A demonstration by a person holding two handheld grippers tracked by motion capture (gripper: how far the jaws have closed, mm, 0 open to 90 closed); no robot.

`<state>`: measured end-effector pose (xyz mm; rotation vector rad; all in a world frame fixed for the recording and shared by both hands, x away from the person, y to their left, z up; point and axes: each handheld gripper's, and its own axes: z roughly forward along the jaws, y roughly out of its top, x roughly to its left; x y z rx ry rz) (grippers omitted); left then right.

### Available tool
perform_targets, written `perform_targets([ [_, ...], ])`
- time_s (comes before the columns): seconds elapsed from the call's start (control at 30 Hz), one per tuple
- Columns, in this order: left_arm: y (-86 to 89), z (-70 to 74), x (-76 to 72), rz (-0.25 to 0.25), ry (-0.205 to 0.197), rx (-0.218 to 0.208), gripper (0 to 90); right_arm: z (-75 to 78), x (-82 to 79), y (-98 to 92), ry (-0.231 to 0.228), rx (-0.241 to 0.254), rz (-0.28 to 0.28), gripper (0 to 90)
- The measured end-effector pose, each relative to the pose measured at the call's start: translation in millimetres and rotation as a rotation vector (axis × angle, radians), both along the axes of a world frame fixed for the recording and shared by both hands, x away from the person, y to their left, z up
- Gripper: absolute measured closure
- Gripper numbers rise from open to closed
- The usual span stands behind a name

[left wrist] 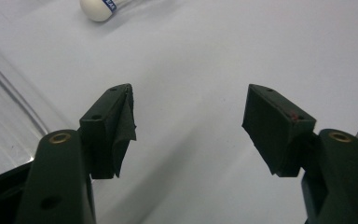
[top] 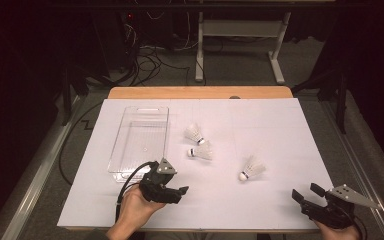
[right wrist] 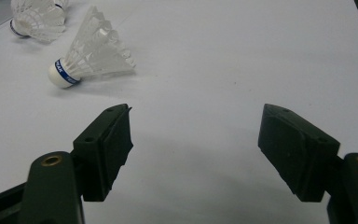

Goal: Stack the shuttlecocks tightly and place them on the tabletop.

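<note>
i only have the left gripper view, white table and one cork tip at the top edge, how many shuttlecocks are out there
Observer: Three shuttlecocks; the nearest to you lies at, feathers pointing right.
Operator: where does that clear edge on my left lead
Observer: It's a clear plastic bin, nothing in it.
Operator: is the other claw busy
Observer: No, the right claw is open, holding nothing, with a shuttlecock lying ahead of it.

The left gripper (top: 177,192) sits in the person's left hand (top: 132,207) near the front edge, its black fingers (left wrist: 114,128) spread wide with nothing between them. The right gripper (top: 306,193), held at the front right corner, likewise has its fingers (right wrist: 107,147) standing apart and bare
</note>
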<state>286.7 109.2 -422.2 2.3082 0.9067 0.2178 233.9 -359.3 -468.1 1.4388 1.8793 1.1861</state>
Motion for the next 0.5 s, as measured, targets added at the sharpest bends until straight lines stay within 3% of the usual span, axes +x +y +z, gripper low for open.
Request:
perform_targets([
  [0.23,8.2,-1.4,-6.5,0.005,-0.027,-0.005,33.3,0.1,-0.4,-0.2,0.001,0.003,-0.004,26.0],
  [0.5,24.1,-3.4,-11.4,0.040,-0.024,-0.035,32.9,0.2,-0.4,-0.1,0.001,0.003,-0.005,26.0],
])
